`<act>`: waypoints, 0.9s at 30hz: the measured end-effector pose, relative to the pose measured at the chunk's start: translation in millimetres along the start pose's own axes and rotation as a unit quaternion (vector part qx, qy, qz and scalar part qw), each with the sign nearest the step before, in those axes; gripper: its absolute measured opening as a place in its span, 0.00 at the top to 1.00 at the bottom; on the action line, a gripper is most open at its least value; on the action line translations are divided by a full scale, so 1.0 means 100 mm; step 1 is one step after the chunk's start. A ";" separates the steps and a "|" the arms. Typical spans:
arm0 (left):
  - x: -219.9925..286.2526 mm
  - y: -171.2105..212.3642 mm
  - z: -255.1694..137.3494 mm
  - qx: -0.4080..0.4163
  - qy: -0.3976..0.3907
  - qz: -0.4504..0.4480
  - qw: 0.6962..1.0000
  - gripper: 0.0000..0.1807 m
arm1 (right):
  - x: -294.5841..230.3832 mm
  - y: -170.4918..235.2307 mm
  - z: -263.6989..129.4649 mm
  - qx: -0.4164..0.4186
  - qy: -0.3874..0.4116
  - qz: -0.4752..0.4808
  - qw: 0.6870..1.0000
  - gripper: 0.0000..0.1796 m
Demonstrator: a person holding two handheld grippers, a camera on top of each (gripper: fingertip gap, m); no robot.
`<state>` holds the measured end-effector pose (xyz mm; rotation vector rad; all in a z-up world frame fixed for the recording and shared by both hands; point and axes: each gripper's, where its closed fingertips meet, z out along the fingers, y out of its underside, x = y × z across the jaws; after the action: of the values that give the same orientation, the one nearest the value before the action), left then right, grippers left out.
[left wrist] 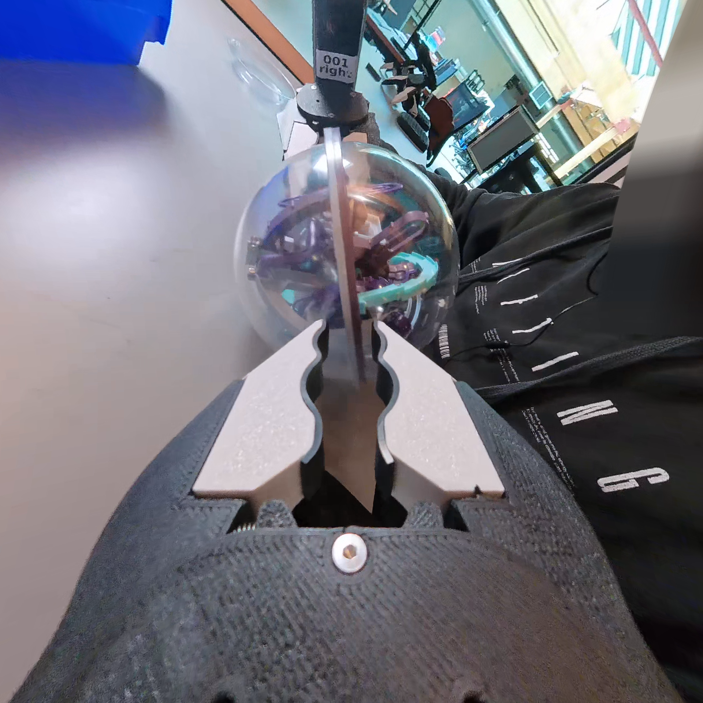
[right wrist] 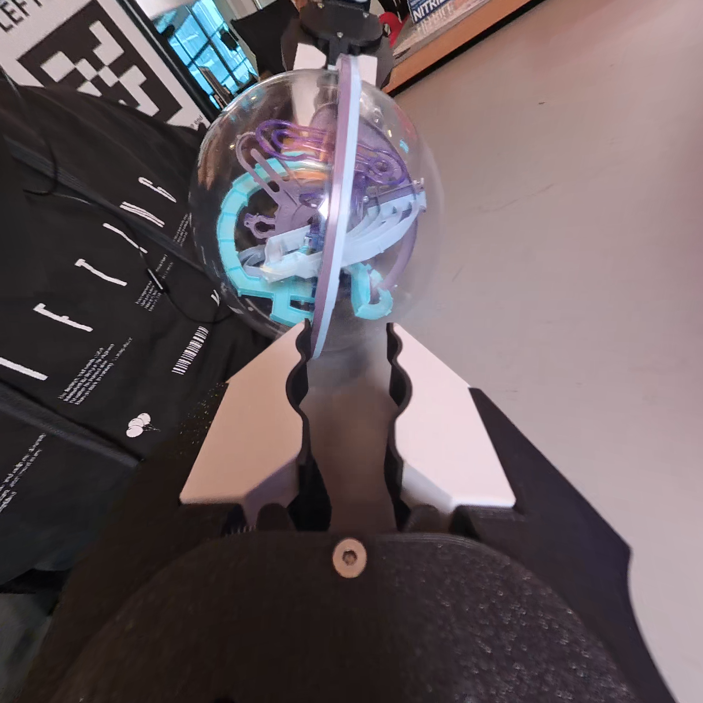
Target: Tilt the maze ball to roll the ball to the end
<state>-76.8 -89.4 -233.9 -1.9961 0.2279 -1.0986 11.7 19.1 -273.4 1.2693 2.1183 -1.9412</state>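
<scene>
The maze ball (left wrist: 304, 243) is a clear sphere with purple and teal tracks inside and a flat grey rim around its middle. It hangs above the white table, held from opposite sides. My left gripper (left wrist: 348, 326) is closed around the rim, which runs in between its fingertips. My right gripper (left wrist: 331, 114) grips the far side of the rim. In the right wrist view the maze ball (right wrist: 274, 213) fills the centre. My right gripper (right wrist: 346, 327) has the rim against its left finger, and my left gripper (right wrist: 340, 53) holds the far side. I cannot pick out the small ball inside.
A blue bin (left wrist: 76, 30) stands at the far left of the white table (left wrist: 114, 266). A clear dish (left wrist: 258, 76) lies near the table's orange edge. A person's black garment (left wrist: 570, 361) is close beside the ball, also in the right wrist view (right wrist: 76, 285). A black-and-white marker board (right wrist: 87, 61) stands behind.
</scene>
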 end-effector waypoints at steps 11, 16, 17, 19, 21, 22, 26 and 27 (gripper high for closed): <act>-0.03 0.31 0.08 -0.030 -0.022 0.059 0.998 0.90 | -0.19 0.07 0.03 -0.006 0.007 -0.047 0.999 0.95; -0.07 0.24 0.10 -0.029 -0.046 0.143 0.988 0.96 | -0.18 0.03 -0.03 -0.003 0.075 -0.133 0.988 0.97; -0.08 0.18 0.10 -0.022 -0.057 0.175 0.983 0.96 | -0.20 -0.03 -0.06 0.005 0.093 -0.163 0.982 0.97; -0.11 0.04 0.08 -0.014 -0.088 0.240 0.967 0.96 | -0.22 -0.17 -0.14 0.005 0.145 -0.233 0.962 0.97; -0.17 -0.13 0.06 -0.014 -0.133 0.304 0.943 0.96 | -0.20 -0.36 -0.24 -0.004 0.210 -0.305 0.929 0.97; -0.22 -0.24 0.05 -0.007 -0.160 0.340 0.927 0.96 | -0.19 -0.45 -0.30 -0.007 0.243 -0.334 0.911 0.97; -0.35 -0.52 0.09 0.031 -0.181 0.382 0.905 0.96 | -0.07 -0.47 -0.43 -0.041 0.290 -0.351 0.889 0.97; -0.39 -0.48 0.13 0.025 -0.171 0.366 0.914 0.96 | -0.11 -0.39 -0.40 -0.042 0.273 -0.338 0.900 0.97</act>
<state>-100.9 -31.5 -226.6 -1.7748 0.6836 -0.2684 17.7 50.2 -226.4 1.2851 3.2472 -1.7628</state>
